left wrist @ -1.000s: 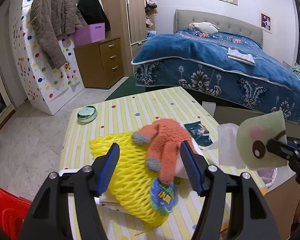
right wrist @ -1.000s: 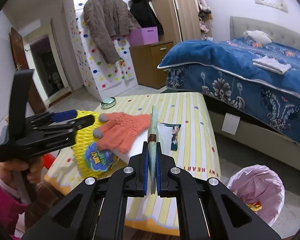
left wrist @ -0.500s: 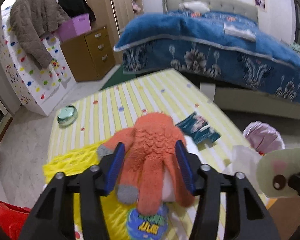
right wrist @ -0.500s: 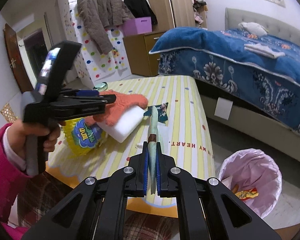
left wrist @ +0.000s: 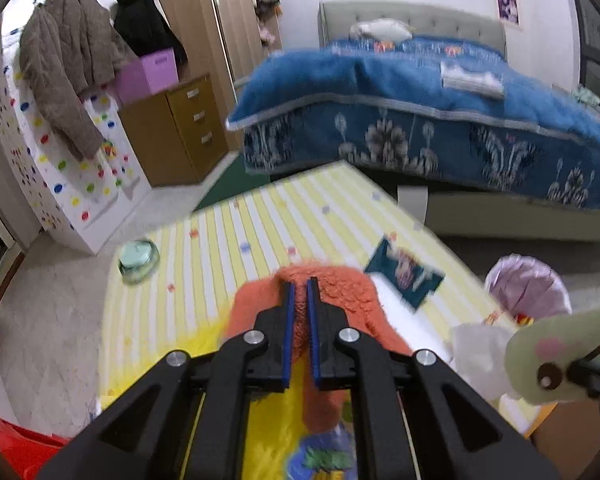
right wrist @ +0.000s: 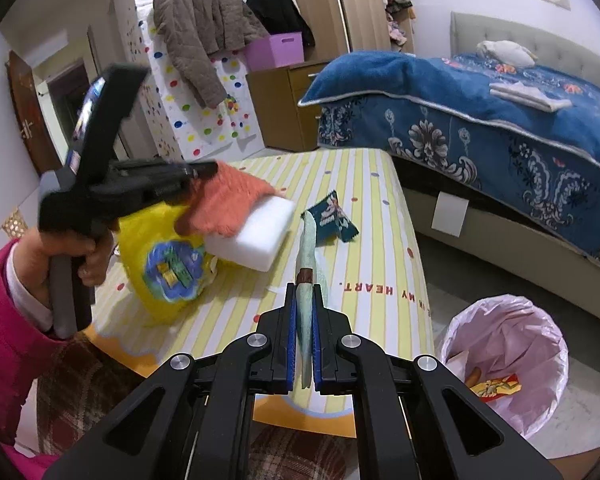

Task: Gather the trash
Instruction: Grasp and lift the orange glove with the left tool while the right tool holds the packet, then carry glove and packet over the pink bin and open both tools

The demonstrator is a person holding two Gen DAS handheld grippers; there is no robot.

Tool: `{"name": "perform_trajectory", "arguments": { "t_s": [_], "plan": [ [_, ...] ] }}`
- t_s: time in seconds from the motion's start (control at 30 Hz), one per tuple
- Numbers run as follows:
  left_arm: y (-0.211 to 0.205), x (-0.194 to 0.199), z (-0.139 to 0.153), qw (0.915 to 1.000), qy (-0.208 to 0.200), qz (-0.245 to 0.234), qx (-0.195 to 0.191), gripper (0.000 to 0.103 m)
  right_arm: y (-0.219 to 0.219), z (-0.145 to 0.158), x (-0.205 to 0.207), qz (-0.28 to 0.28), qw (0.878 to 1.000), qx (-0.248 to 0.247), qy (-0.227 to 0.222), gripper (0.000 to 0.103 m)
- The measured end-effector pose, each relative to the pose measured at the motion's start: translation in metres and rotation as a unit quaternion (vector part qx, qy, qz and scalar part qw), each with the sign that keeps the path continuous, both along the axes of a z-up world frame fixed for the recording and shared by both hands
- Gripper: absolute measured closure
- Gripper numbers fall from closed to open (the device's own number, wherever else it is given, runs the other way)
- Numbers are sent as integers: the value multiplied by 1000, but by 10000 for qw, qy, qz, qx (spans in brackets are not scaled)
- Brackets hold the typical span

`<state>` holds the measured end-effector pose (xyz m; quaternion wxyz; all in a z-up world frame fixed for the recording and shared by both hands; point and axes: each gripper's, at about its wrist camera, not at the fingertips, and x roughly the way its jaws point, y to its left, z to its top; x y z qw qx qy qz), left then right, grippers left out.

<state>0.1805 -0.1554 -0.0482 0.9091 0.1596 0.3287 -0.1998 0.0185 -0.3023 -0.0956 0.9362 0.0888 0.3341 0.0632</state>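
Orange glove (left wrist: pixel 340 292) sits pinched in the just-closed left gripper (left wrist: pixel 299 284) over the table (left wrist: pixel 260 224).

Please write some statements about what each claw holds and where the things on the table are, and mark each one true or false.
1. The left claw is shut on the orange glove. True; its jaws have just been closing on it.
2. The right claw is open and holds nothing. False: it is shut on a pale green flat piece.
3. The orange glove lies partly on the white foam block. True.
4. The pink-lined bin stands on the table. False: it stands on the floor beside the table.
5. The dark teal wrapper is already in the bin. False: it lies on the table.
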Motion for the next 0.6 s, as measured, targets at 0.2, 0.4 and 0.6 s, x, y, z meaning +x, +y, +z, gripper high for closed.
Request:
{"name": "perform_trajectory", "arguments": {
  "t_s": [0.2, 0.4, 0.6],
  "plan": [
    [12, -3, 55, 9981, -476, 49, -379, 99, 4, 13, -6, 7, 9999, 7, -170, 97],
    [19, -9, 83, 9944, -916, 108, -516, 99, 6, 17, -8, -46, 9998, -13, -198, 97],
    [21, -25, 102, 9918, -1044, 2, -734, 99, 8, 25, -17, -96, 9995, -86, -283, 97]
  ]
}}
